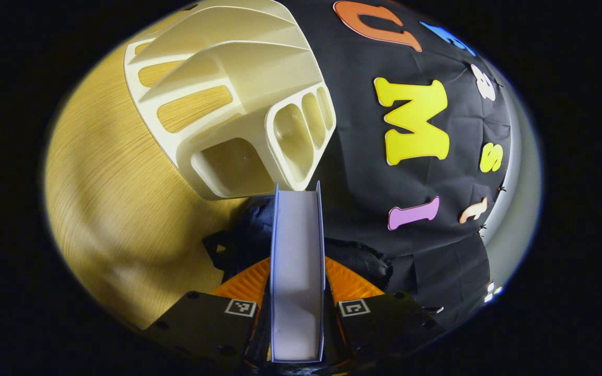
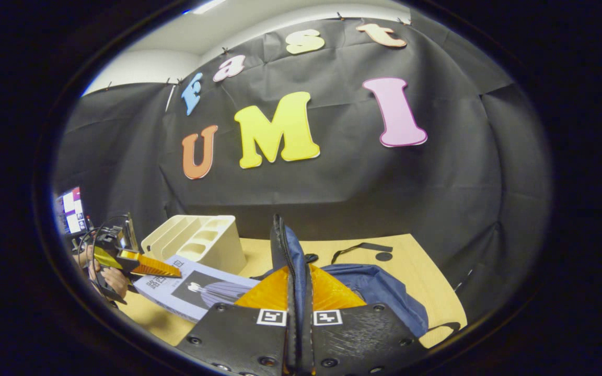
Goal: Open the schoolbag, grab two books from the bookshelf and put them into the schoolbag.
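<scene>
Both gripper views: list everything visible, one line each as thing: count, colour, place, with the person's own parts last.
bookshelf: one, cream, no books in its slots, on the table toward the wall.
book: one, pale lilac cover with a figure drawn on it, held between the bookshelf and the schoolbag.
schoolbag: one, dark blue, lying on the table by the wall.
flap: one, dark blue with a zip, the schoolbag's, lifted upright.
table: one, light wood grain.
screen: one, lit, at the far left of the right gripper view.
left gripper: one, clamped on the book.
right gripper: one, pinching the flap.
hand: one, holding the left gripper.
</scene>
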